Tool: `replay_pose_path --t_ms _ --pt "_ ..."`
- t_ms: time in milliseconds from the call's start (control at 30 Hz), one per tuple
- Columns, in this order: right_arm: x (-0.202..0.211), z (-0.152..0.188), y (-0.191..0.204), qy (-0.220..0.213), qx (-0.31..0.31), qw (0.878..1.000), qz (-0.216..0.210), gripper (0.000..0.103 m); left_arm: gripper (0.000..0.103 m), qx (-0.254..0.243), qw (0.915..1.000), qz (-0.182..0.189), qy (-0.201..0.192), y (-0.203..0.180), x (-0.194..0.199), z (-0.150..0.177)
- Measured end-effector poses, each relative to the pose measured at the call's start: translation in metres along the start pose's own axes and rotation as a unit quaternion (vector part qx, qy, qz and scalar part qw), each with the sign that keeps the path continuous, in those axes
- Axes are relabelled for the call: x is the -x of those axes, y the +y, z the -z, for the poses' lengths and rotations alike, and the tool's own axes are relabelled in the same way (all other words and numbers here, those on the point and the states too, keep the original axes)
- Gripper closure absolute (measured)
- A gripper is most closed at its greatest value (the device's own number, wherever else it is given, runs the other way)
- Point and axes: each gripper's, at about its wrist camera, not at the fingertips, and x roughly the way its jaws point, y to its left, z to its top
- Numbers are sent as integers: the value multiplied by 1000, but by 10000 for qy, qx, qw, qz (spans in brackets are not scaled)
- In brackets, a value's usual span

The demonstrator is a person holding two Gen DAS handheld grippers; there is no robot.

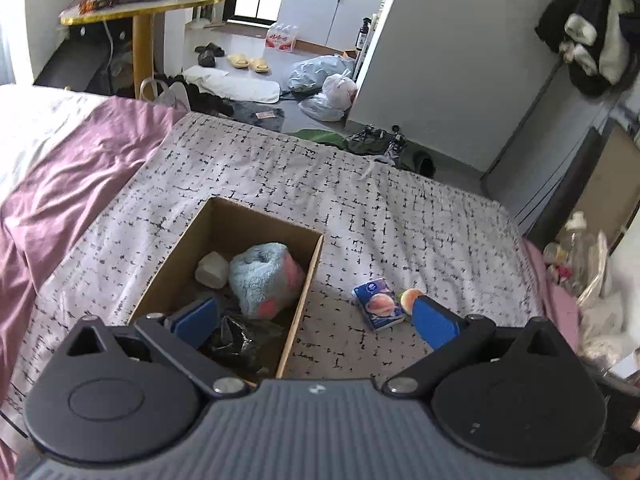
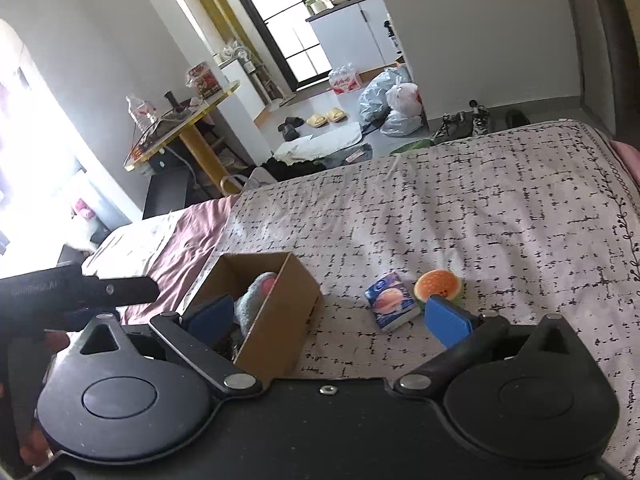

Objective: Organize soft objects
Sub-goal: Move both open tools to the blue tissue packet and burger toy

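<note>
An open cardboard box (image 1: 308,276) (image 2: 280,320) sits on the patterned bed cover. Inside it lie a fluffy blue and pink plush (image 1: 262,276) (image 2: 256,292), a pale soft lump (image 1: 212,270) and a crumpled black bag (image 1: 236,338). To the box's right, on the cover, lie a small blue tissue pack (image 1: 378,303) (image 2: 390,301) and a watermelon-slice toy (image 1: 411,299) (image 2: 437,285). My left gripper (image 1: 316,322) hangs open above the box's near right wall, nothing between its blue pads. My right gripper (image 2: 328,318) is also open and empty, spanning box and tissue pack.
The black-checked bed cover (image 1: 280,172) (image 2: 460,208) stretches away, with a pink sheet (image 1: 76,172) to the left. The other gripper's black body (image 2: 76,292) shows at the right wrist view's left edge. Beyond the bed edge are shoes, bags and a yellow round table (image 1: 140,4).
</note>
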Motion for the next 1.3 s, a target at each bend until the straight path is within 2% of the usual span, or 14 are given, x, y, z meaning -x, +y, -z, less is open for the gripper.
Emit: replay_pose_path --t_ms 467,800,867,1000,1300 --pt "17 8 -53 -138 -446 9989 90 0 0 -475 9986 -231 -79 -49 -10 9" --pt "7 19 -89 -128 -775 9969 75 1 0 -530 9981 -241 186 -75 -37 18" --pt "2 24 -97 -158 -862 9961 37 3 0 -527 9980 -245 261 -77 -44 19" --pt "-15 29 -110 -32 -1118 9937 -51 16 0 -510 9978 -275 332 -82 -59 18" --pt "-52 23 -119 156 -1042 9944 -51 22 3 -323 9978 -363 455 -91 -100 12"
